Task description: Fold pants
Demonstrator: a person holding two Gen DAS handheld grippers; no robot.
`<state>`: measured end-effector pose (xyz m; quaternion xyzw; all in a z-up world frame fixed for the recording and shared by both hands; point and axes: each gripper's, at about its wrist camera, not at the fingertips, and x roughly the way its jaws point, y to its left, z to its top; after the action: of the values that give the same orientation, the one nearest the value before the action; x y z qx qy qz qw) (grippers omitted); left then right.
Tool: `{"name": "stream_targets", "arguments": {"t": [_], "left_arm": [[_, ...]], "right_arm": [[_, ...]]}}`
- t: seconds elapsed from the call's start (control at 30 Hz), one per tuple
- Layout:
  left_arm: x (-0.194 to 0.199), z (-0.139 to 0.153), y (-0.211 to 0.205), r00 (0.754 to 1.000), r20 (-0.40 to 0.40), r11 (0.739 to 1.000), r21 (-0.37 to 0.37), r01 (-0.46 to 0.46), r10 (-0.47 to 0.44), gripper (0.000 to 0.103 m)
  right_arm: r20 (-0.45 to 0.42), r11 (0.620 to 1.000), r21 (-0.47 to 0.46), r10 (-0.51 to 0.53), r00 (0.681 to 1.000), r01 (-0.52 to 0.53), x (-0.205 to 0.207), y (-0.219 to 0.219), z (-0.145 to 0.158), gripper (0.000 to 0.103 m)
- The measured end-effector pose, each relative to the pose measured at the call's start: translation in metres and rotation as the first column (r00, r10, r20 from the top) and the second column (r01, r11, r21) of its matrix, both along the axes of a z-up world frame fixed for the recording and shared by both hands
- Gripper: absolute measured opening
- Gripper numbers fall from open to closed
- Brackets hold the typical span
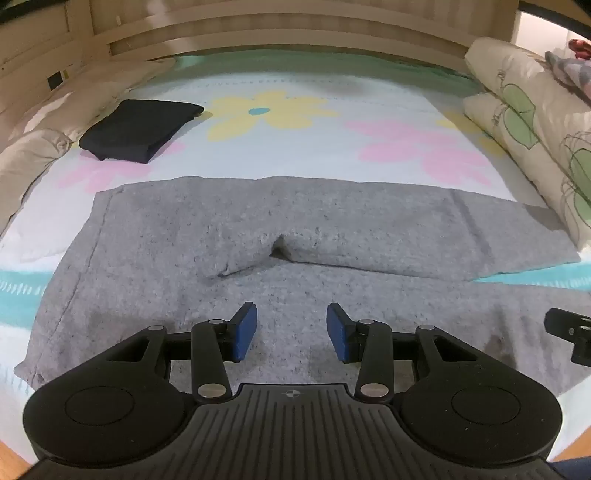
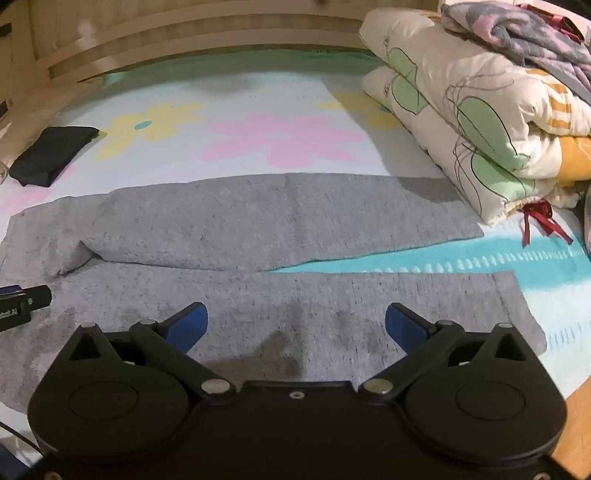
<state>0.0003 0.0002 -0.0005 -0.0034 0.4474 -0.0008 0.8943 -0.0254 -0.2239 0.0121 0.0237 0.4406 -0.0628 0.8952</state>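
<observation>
Grey sweatpants (image 1: 258, 229) lie spread flat across the near half of the bed (image 1: 332, 92), on a floral sheet (image 1: 369, 122). Waistband toward the left edge of the bed; both legs run toward the right edge. The far leg ends just beside the stacked bedding; the near leg (image 2: 406, 295) lies along the near edge, its cuff short of the near right corner. The legs part in a narrow V, with teal sheet showing between them toward the cuffs. A small raised fold sits at the crotch.

Left gripper (image 1: 291, 330): tongs parted to a moderate gap, nothing between the blue pads, hovering over the seat area of the sweatpants near the near edge.

Right gripper (image 2: 296, 325): tongs spread wide, nothing held, over the near leg. Whether either touches the fabric cannot be told.

A folded black garment (image 1: 140, 129) rests near the far left corner, apart from the sweatpants. A folded cream quilt (image 2: 461, 122) with green leaf print is stacked at the right edge, with a purple-grey blanket (image 2: 517, 33) on top. A wooden headboard (image 1: 295, 33) runs along the far edge. No containers in view.
</observation>
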Motion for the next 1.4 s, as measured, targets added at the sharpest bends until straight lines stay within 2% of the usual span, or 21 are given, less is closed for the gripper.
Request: {"name": "stream_targets", "arguments": {"t": [0.17,0.4,0.77,1.4], "left_arm": [[-0.001,0.001,-0.004,1.0,-0.002,1.0,0.018,0.012,-0.012,0.041],[-0.006,0.001,-0.007,0.999,0.01,0.999,0.045,0.03,-0.03,0.041],[-0.009,-0.001,-0.008,0.999,0.015,0.997,0.067,0.042,-0.043,0.041],[-0.011,-0.004,-0.01,0.998,0.005,0.994,0.09,0.056,-0.057,0.041]], "right_arm": [[-0.006,1.0,0.01,0.011,1.0,-0.011,0.008,0.006,0.005,0.102],[-0.016,1.0,0.02,0.001,1.0,-0.001,-0.004,-0.006,-0.013,0.102],[-0.049,0.999,0.017,-0.031,0.998,0.032,0.002,-0.005,-0.012,0.102],[-0.053,0.999,0.007,-0.031,0.998,0.032,0.003,-0.005,-0.012,0.102]]}}
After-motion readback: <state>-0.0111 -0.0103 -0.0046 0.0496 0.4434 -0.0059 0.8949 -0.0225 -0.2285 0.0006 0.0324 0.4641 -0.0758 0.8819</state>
